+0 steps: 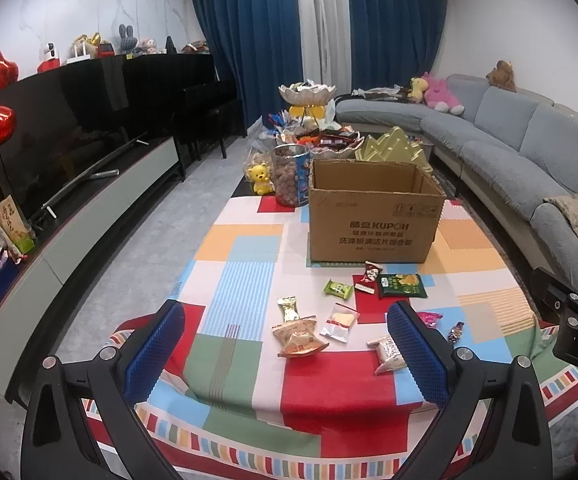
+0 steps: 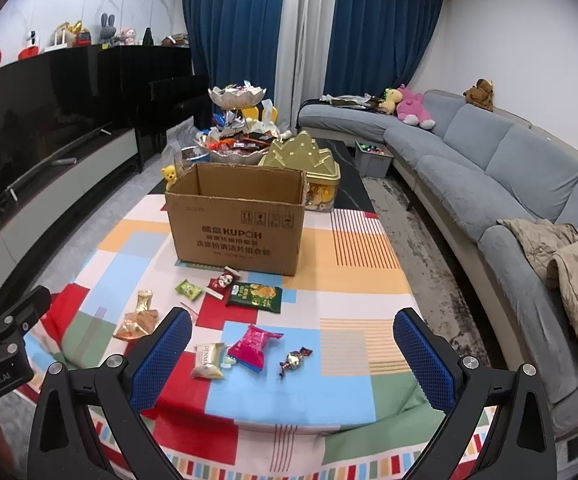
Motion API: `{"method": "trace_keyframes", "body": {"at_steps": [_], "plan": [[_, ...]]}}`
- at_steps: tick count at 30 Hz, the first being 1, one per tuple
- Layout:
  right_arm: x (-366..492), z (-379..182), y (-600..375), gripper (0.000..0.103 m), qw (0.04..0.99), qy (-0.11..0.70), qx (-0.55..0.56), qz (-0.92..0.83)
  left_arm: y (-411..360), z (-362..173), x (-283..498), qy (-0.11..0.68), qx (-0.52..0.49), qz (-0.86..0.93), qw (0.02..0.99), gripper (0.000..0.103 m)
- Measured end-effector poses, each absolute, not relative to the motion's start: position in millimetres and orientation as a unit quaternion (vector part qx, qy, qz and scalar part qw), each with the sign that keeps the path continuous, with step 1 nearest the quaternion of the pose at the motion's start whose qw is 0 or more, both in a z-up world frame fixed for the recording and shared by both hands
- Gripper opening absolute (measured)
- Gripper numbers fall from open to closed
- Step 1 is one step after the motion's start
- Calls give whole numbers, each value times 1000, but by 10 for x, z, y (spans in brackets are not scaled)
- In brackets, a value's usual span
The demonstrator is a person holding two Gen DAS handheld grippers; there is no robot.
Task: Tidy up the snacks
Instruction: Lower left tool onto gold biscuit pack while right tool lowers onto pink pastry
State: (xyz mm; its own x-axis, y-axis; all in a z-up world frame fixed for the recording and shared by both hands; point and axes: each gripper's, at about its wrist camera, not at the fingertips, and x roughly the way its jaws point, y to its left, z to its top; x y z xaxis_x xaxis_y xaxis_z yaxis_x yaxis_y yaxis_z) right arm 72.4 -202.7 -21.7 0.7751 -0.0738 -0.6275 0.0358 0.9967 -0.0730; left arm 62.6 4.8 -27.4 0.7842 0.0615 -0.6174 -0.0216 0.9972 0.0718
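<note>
An open cardboard box stands mid-table on a colourful patchwork cloth. Several small snack packets lie in front of it: a dark green chip bag, a light green packet, a tan bag, a pink packet, a white packet and a wrapped candy. My left gripper is open above the near edge, the tan bag between its fingers' line of sight. My right gripper is open too, with nothing held.
Behind the box sit a tiered snack bowl, a jar of nuts, a yellow bear figure and a gold tin. A grey sofa runs along the right; a TV on its cabinet lines the left.
</note>
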Motion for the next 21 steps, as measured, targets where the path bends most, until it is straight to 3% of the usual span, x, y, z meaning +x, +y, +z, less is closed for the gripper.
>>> {"method": "trace_keyframes", "body": {"at_steps": [21], "plan": [[1330, -532, -1959, 102, 917, 395, -43, -22, 122, -574, 1196, 385, 40, 40, 921, 103]]}}
